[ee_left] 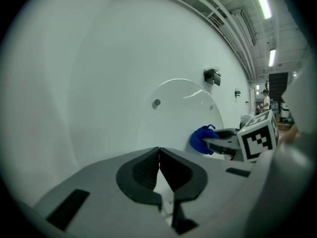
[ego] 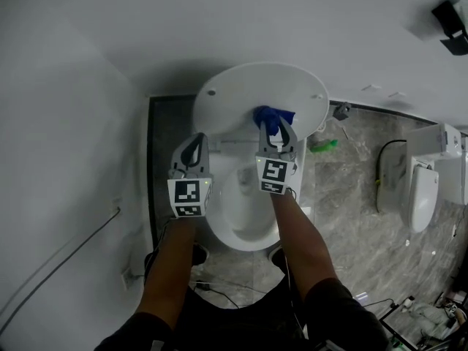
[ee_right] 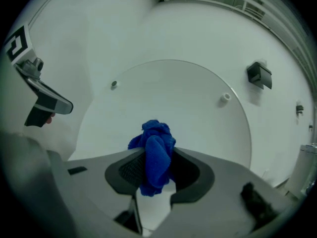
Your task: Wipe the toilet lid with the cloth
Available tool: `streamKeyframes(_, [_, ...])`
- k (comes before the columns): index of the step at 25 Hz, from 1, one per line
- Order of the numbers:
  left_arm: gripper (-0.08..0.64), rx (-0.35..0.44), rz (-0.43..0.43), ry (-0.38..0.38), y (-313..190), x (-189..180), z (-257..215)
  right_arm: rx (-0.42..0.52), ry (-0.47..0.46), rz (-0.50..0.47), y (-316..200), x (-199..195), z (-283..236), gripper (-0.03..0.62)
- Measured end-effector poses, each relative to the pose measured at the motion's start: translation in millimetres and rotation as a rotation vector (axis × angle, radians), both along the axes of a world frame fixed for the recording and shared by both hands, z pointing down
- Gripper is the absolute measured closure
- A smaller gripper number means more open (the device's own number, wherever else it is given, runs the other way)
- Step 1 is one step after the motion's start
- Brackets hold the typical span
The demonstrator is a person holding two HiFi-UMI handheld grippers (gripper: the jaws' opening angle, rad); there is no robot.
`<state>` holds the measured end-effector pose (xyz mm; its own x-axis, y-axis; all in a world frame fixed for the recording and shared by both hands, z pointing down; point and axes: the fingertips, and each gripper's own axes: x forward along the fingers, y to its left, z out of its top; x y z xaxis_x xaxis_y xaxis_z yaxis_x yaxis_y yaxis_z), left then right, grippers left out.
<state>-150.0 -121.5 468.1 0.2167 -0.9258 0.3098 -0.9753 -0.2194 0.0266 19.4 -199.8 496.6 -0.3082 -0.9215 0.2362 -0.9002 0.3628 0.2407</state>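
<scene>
The white toilet lid (ego: 248, 93) stands raised against the wall, its inner face with two small bumpers turned toward me (ee_right: 173, 103). My right gripper (ego: 276, 131) is shut on a bunched blue cloth (ego: 272, 117), which it holds close to the lower part of the lid; I cannot tell if the cloth (ee_right: 154, 150) touches it. In the left gripper view the cloth (ee_left: 203, 139) shows at the lid's lower right. My left gripper (ego: 194, 143) is shut with nothing in it (ee_left: 159, 155), to the left of the right one, above the bowl's left rim.
The open toilet bowl (ego: 245, 218) lies below both grippers. A white wall (ego: 66, 159) closes the left side. A grey stone floor (ego: 351, 189) spreads to the right, with a green item (ego: 322, 146), a white fixture (ego: 428, 181) and cables (ego: 219, 291).
</scene>
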Motion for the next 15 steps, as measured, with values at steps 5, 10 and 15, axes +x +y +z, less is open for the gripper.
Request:
streamKeyframes(5, [0.548,-0.012,0.039,0.009,-4.7,29.0,9.4,-0.004,0.011,0.101,-3.8,59.4,4.6,0.463])
streamKeyframes(10, [0.549,-0.03,0.066,0.014,-4.4,51.1,18.1,0.0,0.029,0.169,-0.4,103.4,5.5,0.463])
streamKeyframes(15, [0.549,-0.044,0.063,0.028,-3.2,54.4,25.1,0.013,-0.005,0.155,12.9,101.4,-0.7,0.462])
